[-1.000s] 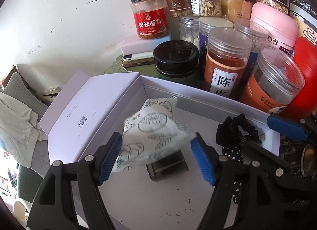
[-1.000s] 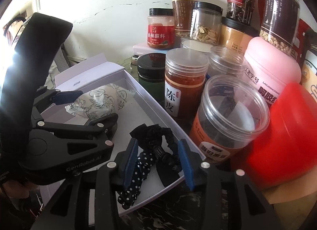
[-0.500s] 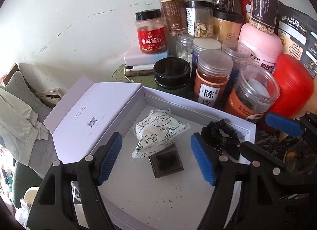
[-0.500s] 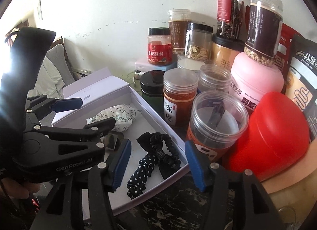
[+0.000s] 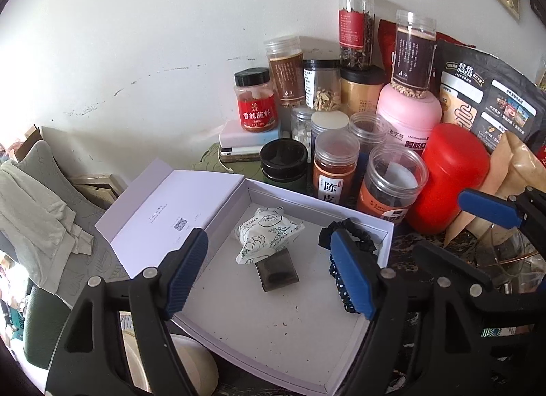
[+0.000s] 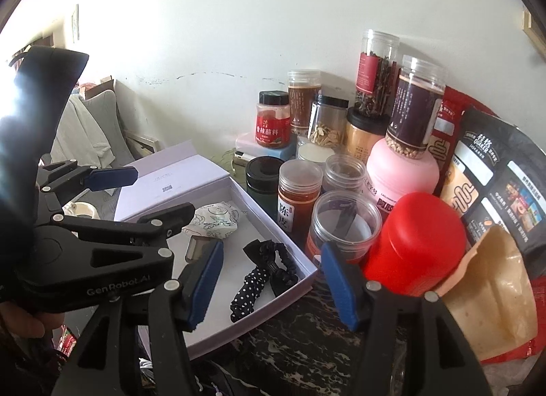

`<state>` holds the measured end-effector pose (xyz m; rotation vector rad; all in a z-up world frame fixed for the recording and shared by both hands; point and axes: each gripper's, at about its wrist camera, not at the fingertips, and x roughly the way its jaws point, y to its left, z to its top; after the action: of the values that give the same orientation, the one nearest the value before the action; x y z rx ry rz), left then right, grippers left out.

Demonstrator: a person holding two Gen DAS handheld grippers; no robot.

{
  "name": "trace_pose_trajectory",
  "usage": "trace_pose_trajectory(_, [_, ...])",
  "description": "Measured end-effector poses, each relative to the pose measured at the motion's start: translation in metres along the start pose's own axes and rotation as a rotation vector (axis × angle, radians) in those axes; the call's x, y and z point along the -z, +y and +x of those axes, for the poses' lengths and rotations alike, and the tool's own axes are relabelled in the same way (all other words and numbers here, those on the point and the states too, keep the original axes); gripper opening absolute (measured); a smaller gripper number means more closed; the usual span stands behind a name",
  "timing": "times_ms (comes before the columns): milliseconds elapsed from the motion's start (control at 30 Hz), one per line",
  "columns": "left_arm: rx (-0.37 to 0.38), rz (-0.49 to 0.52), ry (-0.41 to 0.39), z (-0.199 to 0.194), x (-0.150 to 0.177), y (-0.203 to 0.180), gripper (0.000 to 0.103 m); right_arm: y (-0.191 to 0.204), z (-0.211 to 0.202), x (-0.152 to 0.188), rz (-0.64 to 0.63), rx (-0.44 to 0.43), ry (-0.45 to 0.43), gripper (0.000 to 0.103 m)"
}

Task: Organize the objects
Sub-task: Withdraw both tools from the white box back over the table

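An open white box (image 5: 283, 345) (image 6: 290, 242) lies in front of the jars. Inside it are a white printed pouch (image 5: 268, 234) (image 6: 215, 220), a small dark square case (image 5: 277, 269) (image 6: 198, 247) and a black polka-dot hair scrunchie (image 5: 355, 246) (image 6: 269, 271). My left gripper (image 5: 269, 276) is open and empty, raised above the box. My right gripper (image 6: 271, 283) is open and empty, over the box's right edge, above the scrunchie.
Many jars crowd behind the box: an orange-labelled jar (image 5: 336, 171), a black-lidded jar (image 5: 283, 164), a clear jar (image 5: 392, 184), a pink tub (image 5: 407, 119) and a red container (image 5: 450, 174). Bags (image 6: 491, 287) stand at the right. The box lid (image 5: 163, 211) lies open at the left.
My left gripper let go of the pouch, which now lies in the box, and pulled back and up. My right gripper opened wider and drew back from the scrunchie.
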<state>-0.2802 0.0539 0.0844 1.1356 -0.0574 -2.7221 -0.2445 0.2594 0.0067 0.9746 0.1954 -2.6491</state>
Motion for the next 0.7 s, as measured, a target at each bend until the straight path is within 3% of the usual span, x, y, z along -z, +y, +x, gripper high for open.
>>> trace_pose_trajectory(700, [-0.012,-0.017,-0.066,-0.105,0.041,0.001,0.077,0.031,-0.085,0.023,-0.002,0.027,-0.051,0.063])
